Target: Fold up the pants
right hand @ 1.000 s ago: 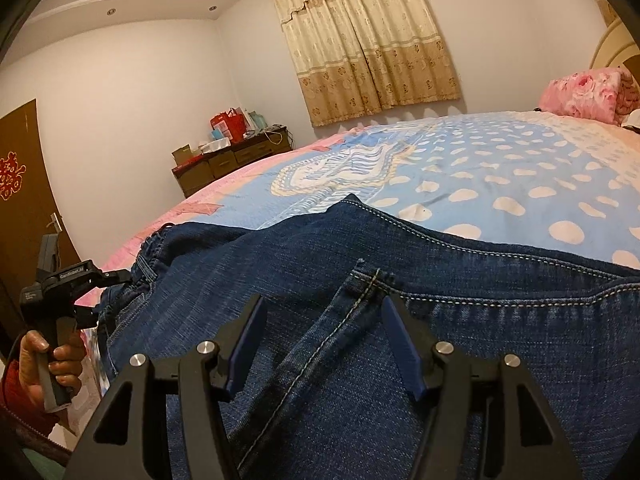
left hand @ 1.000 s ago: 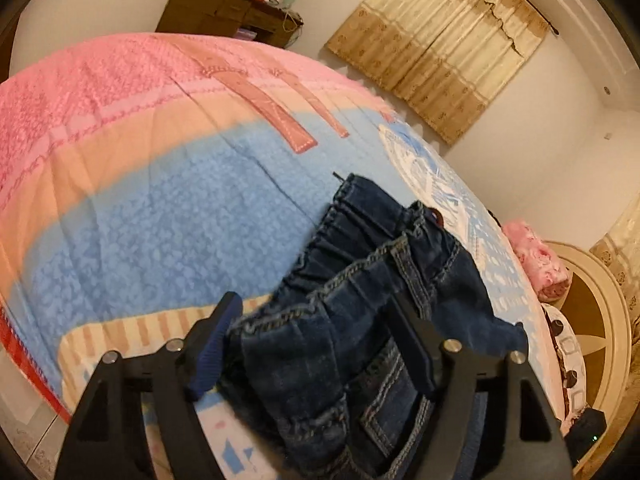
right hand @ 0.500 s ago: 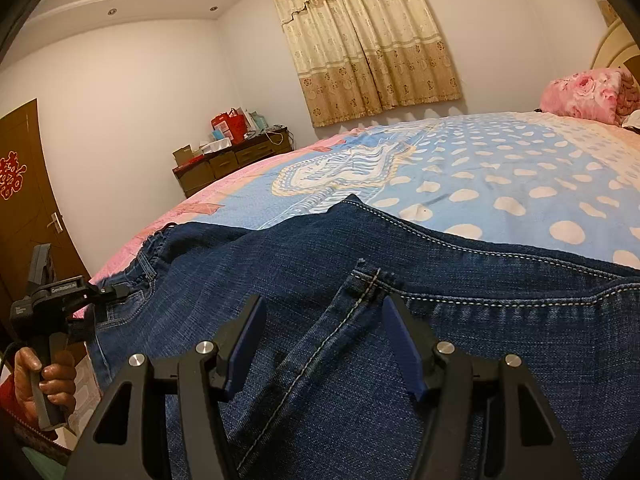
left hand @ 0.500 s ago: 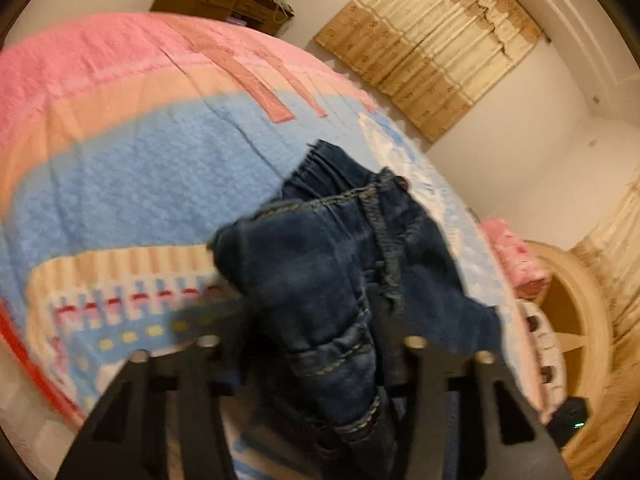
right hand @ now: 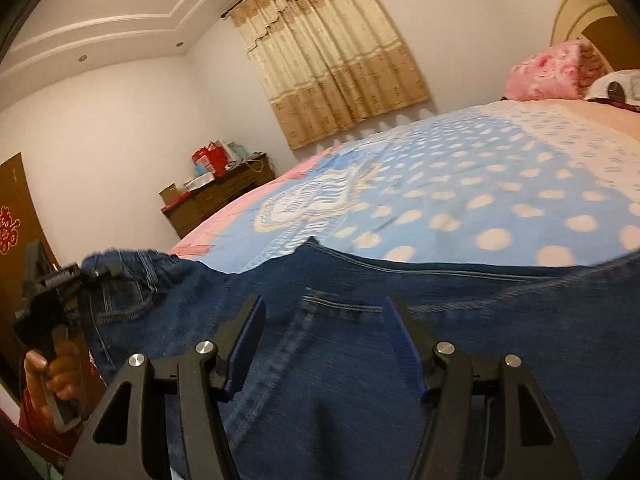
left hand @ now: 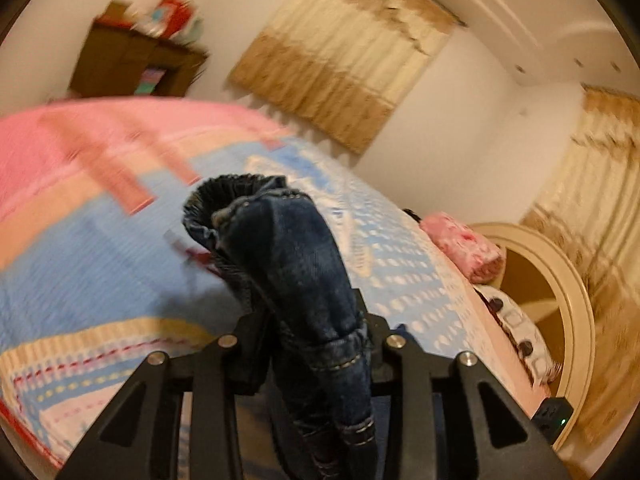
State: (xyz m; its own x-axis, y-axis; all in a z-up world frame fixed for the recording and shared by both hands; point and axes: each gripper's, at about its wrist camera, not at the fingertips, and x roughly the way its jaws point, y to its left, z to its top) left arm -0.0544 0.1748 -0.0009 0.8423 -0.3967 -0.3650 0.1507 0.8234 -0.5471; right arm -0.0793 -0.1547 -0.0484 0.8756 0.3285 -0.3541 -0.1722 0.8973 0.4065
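Barely begun: the jeans (right hand: pixel 360 360) lie spread across the near part of the bed (right hand: pixel 480 184), no fold laid yet. The left gripper (left hand: pixel 316 320) is closing its jaws on a bunched waistband end, raised off the cover at the left. The right gripper (right hand: pixel 324 340) hovers with fingers apart over the seat, gripping nothing. Every fold seems still to come.
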